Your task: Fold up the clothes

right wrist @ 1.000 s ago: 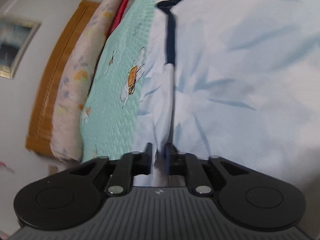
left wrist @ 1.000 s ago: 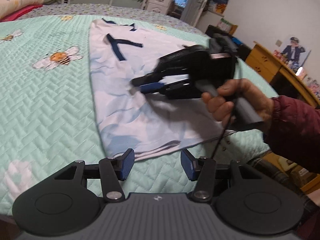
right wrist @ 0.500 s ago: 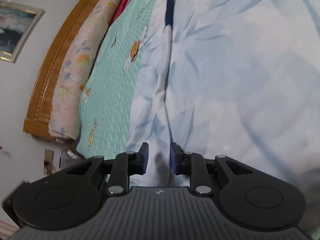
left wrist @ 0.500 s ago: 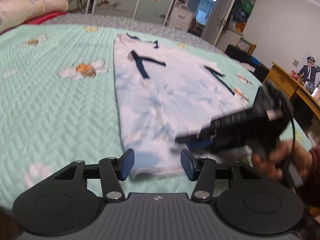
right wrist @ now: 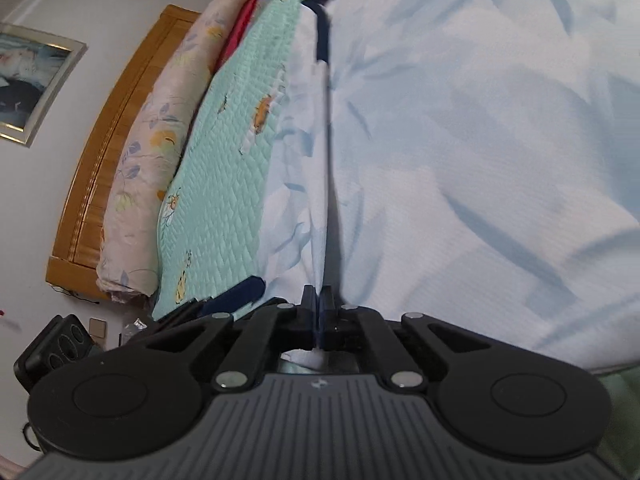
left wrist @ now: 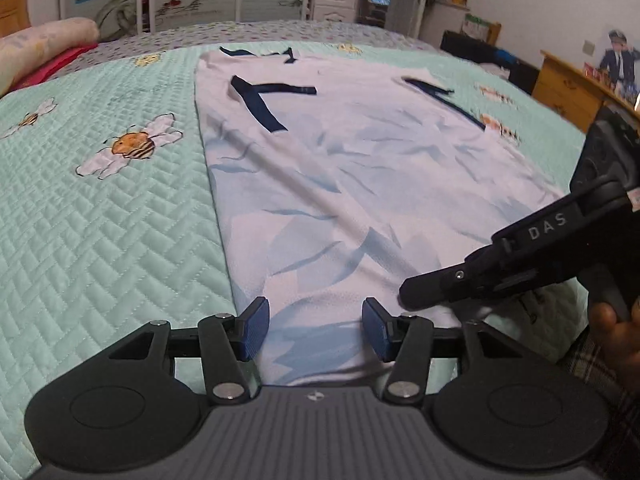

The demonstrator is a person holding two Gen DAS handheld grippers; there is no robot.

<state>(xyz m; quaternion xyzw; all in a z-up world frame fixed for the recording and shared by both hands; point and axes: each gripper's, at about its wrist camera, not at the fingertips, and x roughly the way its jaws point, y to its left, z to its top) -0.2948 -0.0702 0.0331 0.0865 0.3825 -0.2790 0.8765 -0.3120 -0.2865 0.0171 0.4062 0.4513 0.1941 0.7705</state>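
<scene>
A pale blue-and-white shirt with navy trim lies flat on the mint quilted bedspread with bee prints. The left tool gapes over its near hem; the right tool is clamped on the shirt's hem. A wooden headboard stands far left

Dim, bluish indoor light, soft shadows on the shirt, heavy fisheye bending at edges, mild blur on far wall and close fabric.
</scene>
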